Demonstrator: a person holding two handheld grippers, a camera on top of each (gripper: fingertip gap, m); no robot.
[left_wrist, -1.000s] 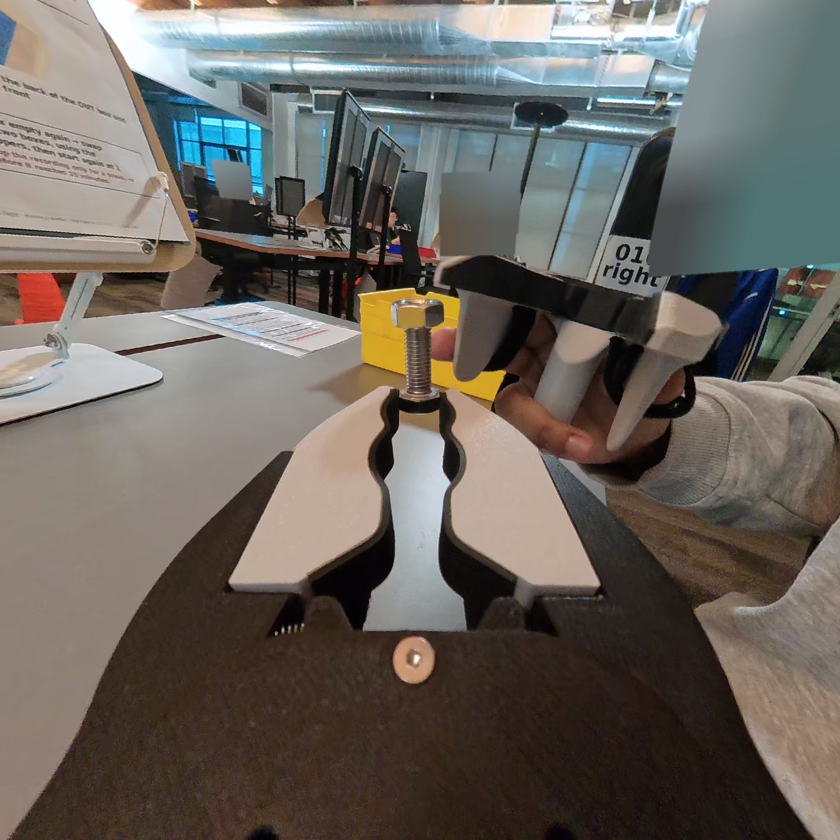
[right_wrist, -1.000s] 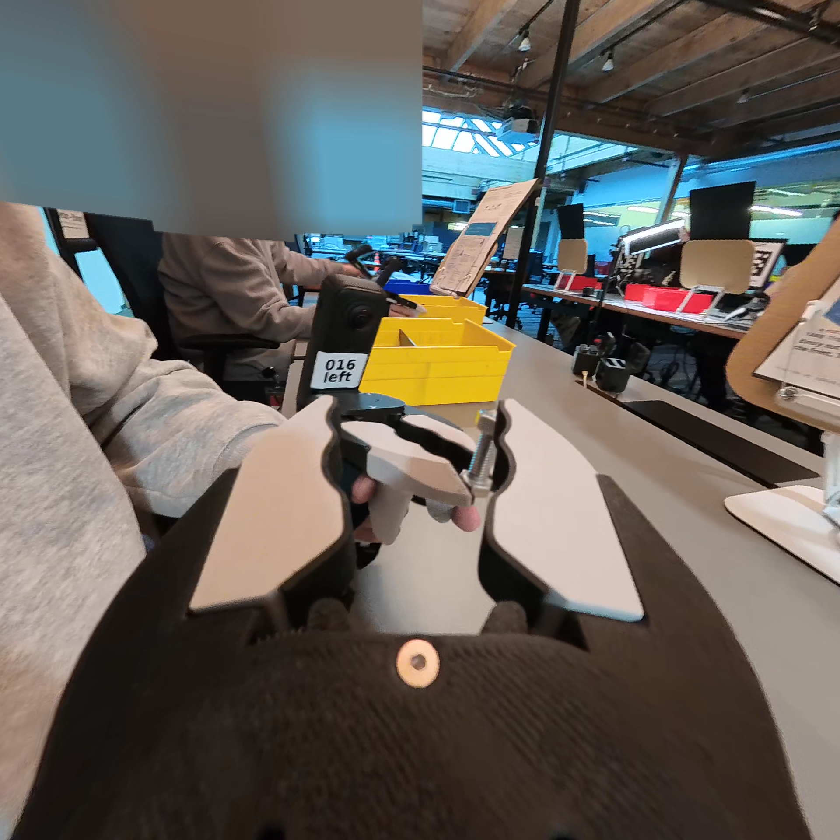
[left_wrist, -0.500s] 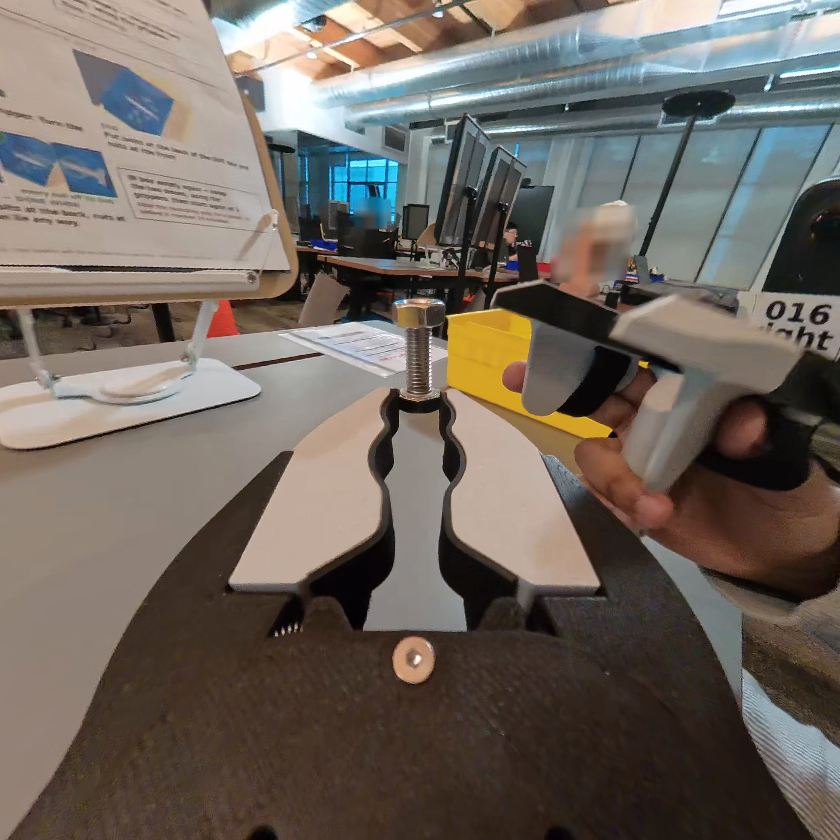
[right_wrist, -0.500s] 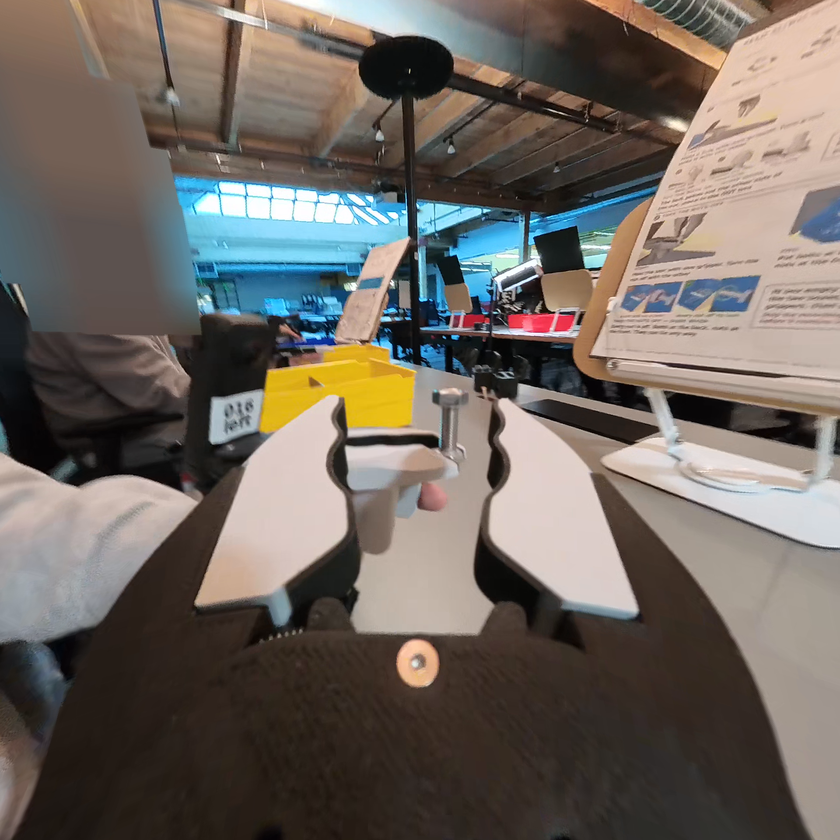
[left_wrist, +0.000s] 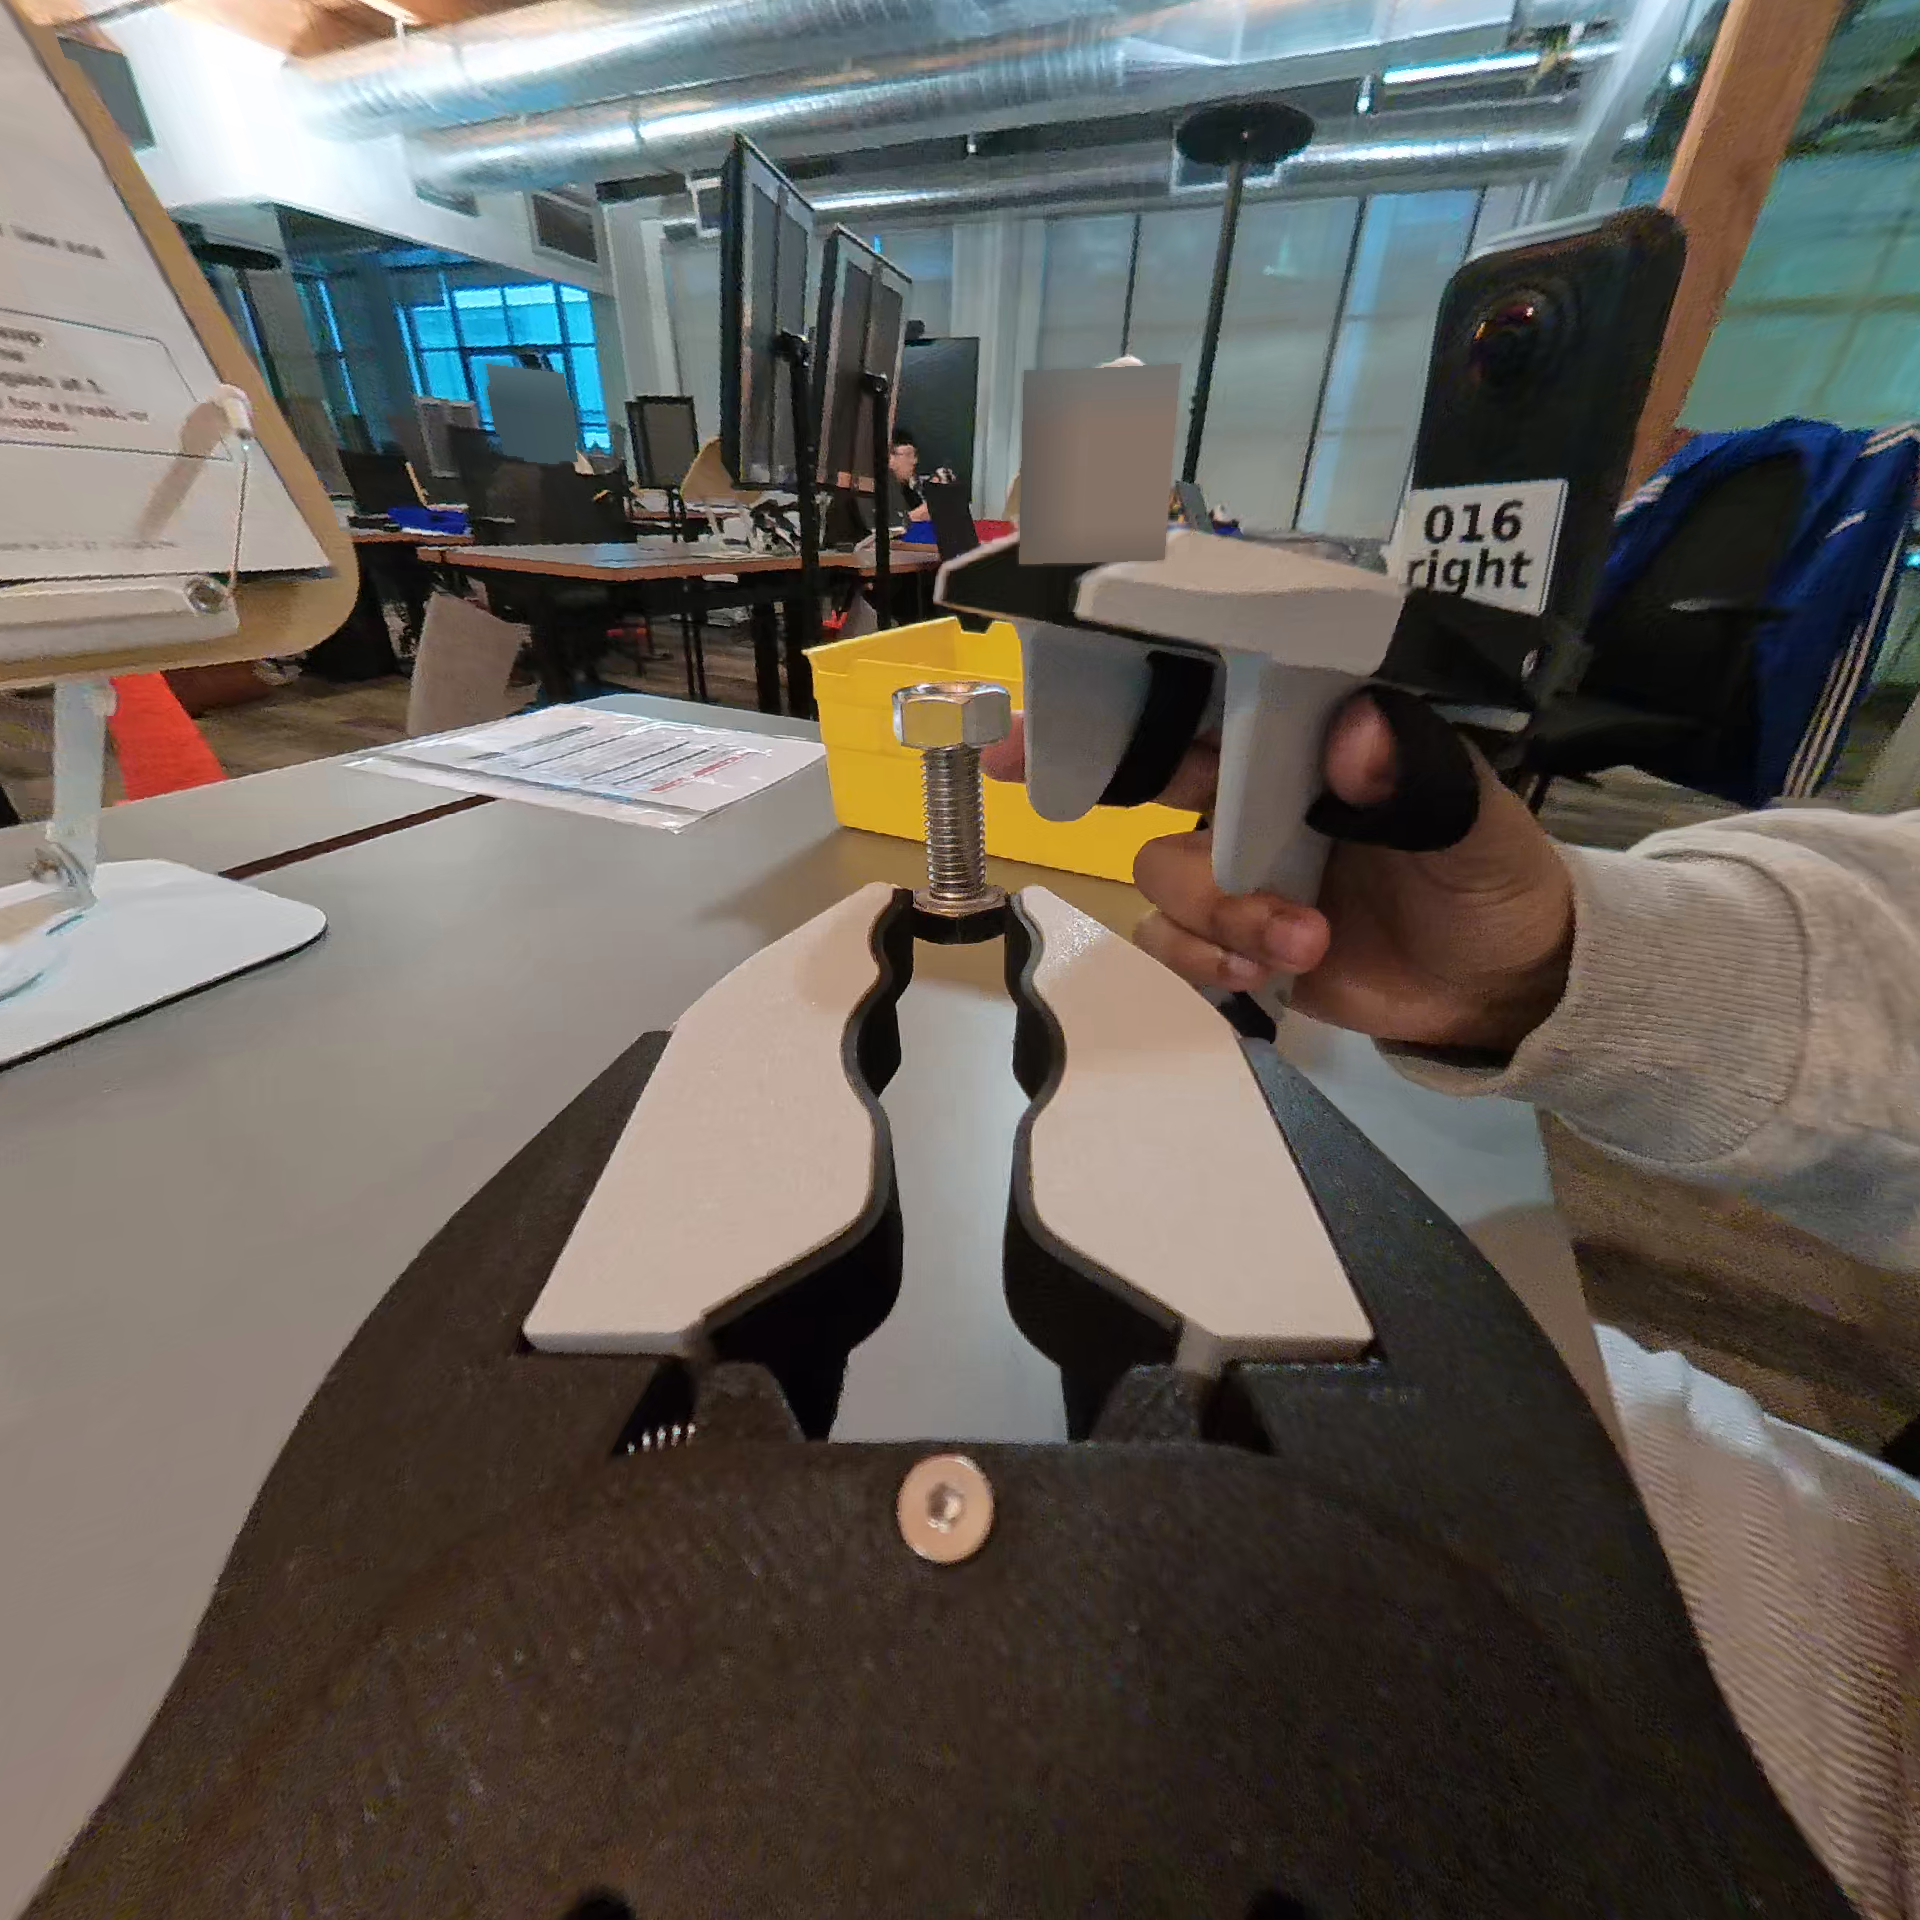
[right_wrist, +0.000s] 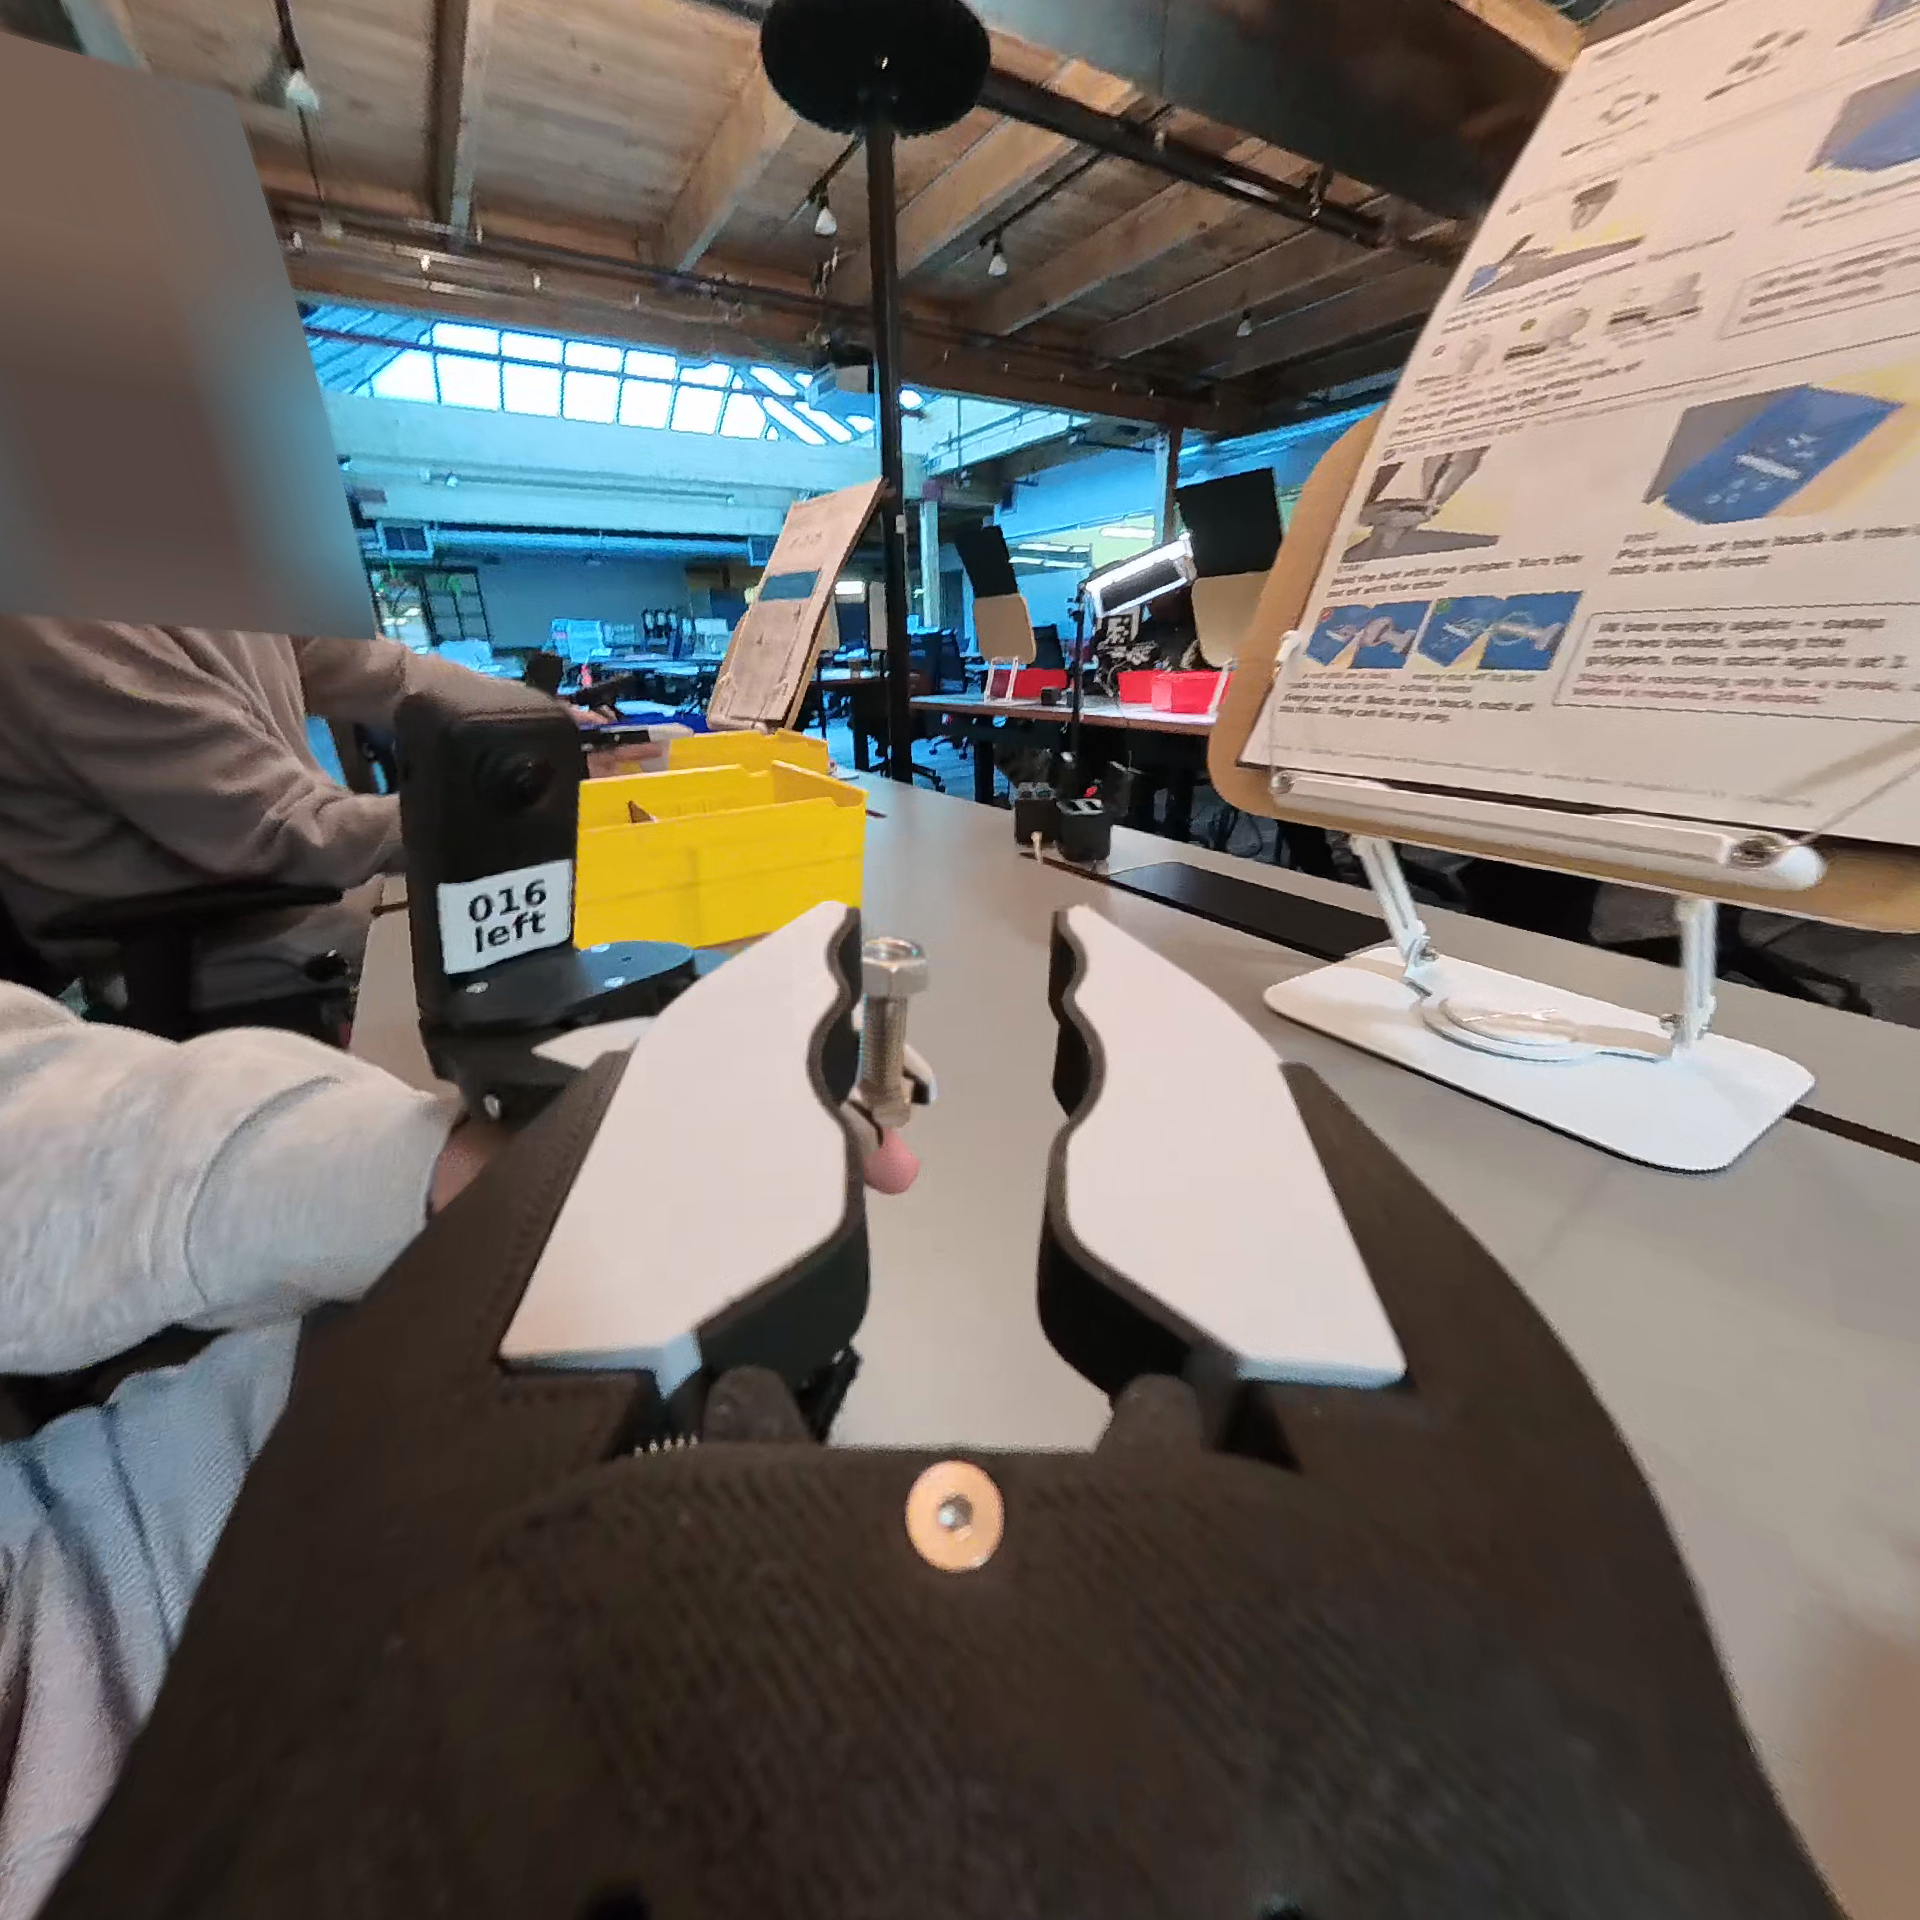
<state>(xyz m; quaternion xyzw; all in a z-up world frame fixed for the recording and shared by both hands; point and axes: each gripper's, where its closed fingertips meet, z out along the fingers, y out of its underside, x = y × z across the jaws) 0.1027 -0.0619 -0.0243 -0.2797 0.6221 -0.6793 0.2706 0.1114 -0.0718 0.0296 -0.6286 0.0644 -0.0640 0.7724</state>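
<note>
Clamping the lower end of an upright bolt (left_wrist: 953, 800) between its fingertips, the left gripper (left_wrist: 954, 914) holds it head-up above the desk (left_wrist: 436, 997). Just beside the bolt's head, the right gripper (right_wrist: 951, 971) hangs with its fingers spread and empty. A yellow bin (left_wrist: 883, 727) sits behind, toward the desk's far edge.

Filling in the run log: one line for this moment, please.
left gripper: shut on bolt, upright | right gripper: open, beside bolt | yellow bin behind
</note>
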